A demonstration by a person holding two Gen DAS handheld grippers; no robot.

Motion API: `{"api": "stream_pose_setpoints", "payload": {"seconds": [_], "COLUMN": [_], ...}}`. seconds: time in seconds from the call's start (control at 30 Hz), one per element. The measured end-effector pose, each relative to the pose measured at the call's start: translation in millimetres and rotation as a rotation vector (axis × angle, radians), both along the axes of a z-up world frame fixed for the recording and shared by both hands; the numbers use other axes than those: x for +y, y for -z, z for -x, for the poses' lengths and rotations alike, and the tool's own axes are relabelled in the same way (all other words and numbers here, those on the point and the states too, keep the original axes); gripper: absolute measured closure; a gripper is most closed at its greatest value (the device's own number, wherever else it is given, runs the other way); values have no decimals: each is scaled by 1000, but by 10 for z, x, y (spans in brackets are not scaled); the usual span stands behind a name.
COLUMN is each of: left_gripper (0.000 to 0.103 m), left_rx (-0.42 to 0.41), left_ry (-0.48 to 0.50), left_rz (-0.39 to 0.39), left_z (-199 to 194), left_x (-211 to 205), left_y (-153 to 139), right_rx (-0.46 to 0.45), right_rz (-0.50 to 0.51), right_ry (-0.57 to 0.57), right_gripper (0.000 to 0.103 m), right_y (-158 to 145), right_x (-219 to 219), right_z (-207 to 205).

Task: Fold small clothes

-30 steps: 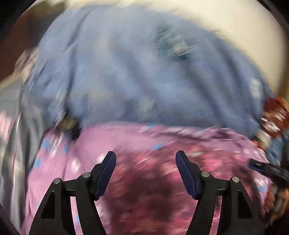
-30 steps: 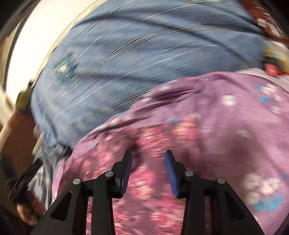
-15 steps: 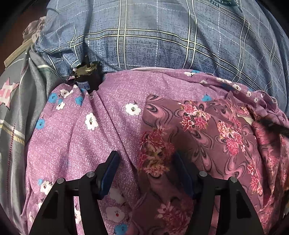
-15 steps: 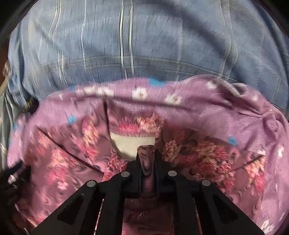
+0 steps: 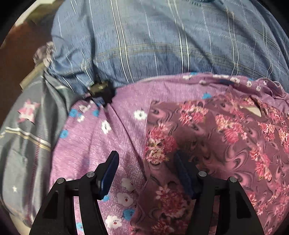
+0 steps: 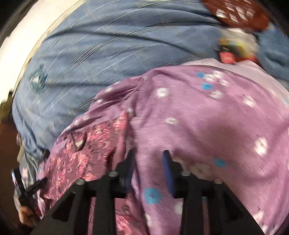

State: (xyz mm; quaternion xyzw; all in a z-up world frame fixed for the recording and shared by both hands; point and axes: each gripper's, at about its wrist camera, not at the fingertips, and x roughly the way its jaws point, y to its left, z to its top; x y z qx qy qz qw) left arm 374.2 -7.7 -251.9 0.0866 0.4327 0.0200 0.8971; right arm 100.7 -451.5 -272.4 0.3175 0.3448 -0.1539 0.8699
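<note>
Left wrist view: blue checked bedsheet (image 5: pixel 162 45) across the far half, wide and wrinkled. Grey blanket (image 5: pixel 23 137) with pink star print at left edge. Lilac cloth (image 5: pixel 94 144) with white and blue flowers spread over near half, on top of the sheet. Dark-pink flowered garment (image 5: pixel 216 141) lying flat on the lilac cloth, right of centre, left edge a straight fold line running near to far. Small black clip-like thing (image 5: pixel 101 90) at far left corner of lilac cloth, too blurred to name. Left gripper (image 5: pixel 146 162) pointing down over garment's left edge, jaws apart, left finger over lilac cloth, right finger on the garment, pads not pressing anything.

Right wrist view, heavy blur: same bedsheet (image 6: pixel 108 54) far, lilac cloth (image 6: pixel 207 117) filling right and centre, garment (image 6: pixel 86 148) at near left. Red patterned item (image 6: pixel 240 12) far right, unclear. Right gripper (image 6: pixel 148 160) over lilac cloth just right of the garment, jaws opening, nothing gripped between them. Hand (image 6: pixel 25 215) at near left edge holding the other tool.
</note>
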Motion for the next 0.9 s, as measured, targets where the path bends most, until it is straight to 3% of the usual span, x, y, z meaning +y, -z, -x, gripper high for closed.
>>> {"api": "stream_pose_setpoints", "payload": {"seconds": [0.03,0.1,0.13,0.27,0.33,0.37,0.4,0.53,0.63,0.7,0.73,0.83,0.9], "left_gripper": [41,41,41,41,41,41,40,40,40,40,40,40,40], "left_rx": [-21,-66,-77,-45,-4,13,19,-25,-15,20,30,21,-13], "left_ry": [0,13,22,91,113,117,119,90,72,86,101,109,104], "left_rz": [0,12,17,-3,-26,-38,-43,10,6,-22,-44,-40,53], "left_z": [41,119,140,178,175,170,170,193,164,126,129,113,120], "left_x": [-40,-149,-198,-439,-494,-498,-495,-353,-275,-298,-332,-344,-254], "left_y": [-49,-139,-154,-28,89,134,148,10,37,150,206,113,-8], "right_rx": [-13,-8,-1,84,127,149,152,-3,39,191,195,117,-20], "right_rz": [6,35,47,114,92,113,170,241,279,179,148,212,245], "right_ry": [-20,-109,-139,-213,-250,-260,-252,-213,-194,-211,-206,-185,-151], "right_gripper": [64,40,36,37,50,79,97,97,97,89,90,83,67], "right_y": [-32,-67,-43,148,310,341,316,-40,-22,309,377,78,-132], "right_x": [54,330,400,803,896,936,972,967,893,762,725,768,779], "right_z": [-29,-176,-185,-478,-601,-615,-619,-425,-391,-509,-523,-452,-339]}}
